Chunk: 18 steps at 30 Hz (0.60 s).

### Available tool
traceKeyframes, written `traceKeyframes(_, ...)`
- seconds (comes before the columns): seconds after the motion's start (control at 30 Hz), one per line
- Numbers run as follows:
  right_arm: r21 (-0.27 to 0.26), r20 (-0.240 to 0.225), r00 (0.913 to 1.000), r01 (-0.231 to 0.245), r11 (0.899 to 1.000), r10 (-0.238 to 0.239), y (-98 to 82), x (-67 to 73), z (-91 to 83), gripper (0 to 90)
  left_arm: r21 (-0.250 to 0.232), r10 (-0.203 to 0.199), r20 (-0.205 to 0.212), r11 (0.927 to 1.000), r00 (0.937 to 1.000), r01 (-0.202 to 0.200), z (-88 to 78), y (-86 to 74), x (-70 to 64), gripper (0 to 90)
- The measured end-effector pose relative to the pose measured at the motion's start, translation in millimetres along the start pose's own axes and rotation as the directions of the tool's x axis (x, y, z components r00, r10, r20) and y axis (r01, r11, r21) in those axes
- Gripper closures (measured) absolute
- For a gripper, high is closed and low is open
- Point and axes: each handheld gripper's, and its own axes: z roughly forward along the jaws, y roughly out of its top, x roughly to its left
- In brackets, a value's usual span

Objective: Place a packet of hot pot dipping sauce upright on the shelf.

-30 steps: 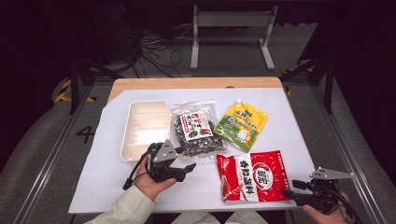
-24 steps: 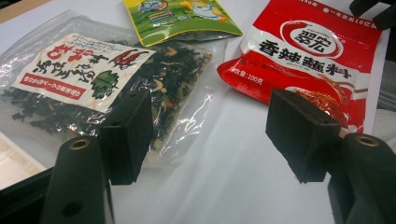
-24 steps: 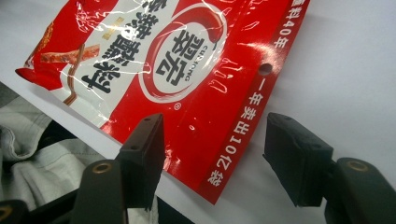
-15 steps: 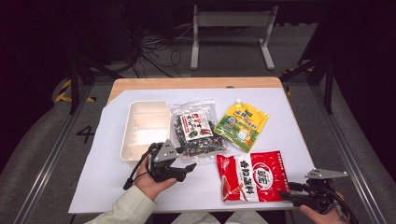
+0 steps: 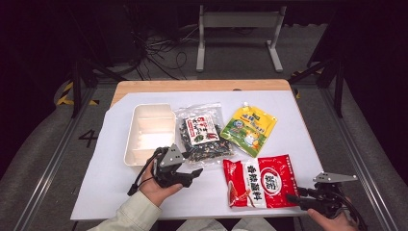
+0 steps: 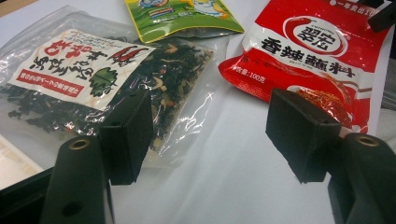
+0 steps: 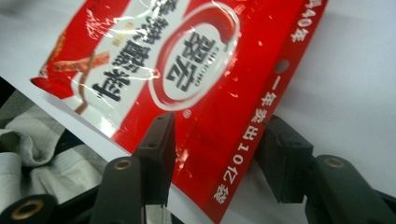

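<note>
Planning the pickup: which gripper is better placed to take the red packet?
Right. The right gripper has the red packet corner between its closing jaws; the left gripper sits open beside the seaweed bag.

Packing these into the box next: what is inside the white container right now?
The white container looks empty: bare white floor with a low divider ridge. Its near corner is covered by the left gripper.

red packet [image 5: 262, 180] | glossy red plastic, white oval logo, black characters, picture of red flakes | lies flat, sealed | on the white sheet [image 5: 110, 187], at its near edge, one corner past the edge, just before the green pouch [image 5: 249, 129]
</note>
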Motion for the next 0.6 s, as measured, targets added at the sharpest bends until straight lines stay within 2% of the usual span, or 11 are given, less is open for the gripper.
traceKeyframes(0.23, -0.023, -0.015, 0.9993, 0.034, 0.999, -0.034, 4.6, 7.1, 2.9, 57.6, 0.003, 0.001, -0.003, 1.0, 1.0, -0.001, 0.1, -0.4, -0.2, 32.8)
traceKeyframes(0.43, -0.012, -0.034, 0.9981, 0.052, 0.999, -0.052, 7.1, 10.8, 10.9, 61.0, 0.005, -0.001, -0.002, 1.0, 1.0, 0.001, 0.6, -0.4, -0.7, 32.7)
traceKeyframes(0.6, -0.003, -0.052, 0.9961, 0.071, 0.998, -0.071, 9.8, 12.3, 17.4, 72.9, 0.004, 0.0, -0.001, 1.0, 1.0, 0.0, 1.4, -0.1, -1.2, 32.6)
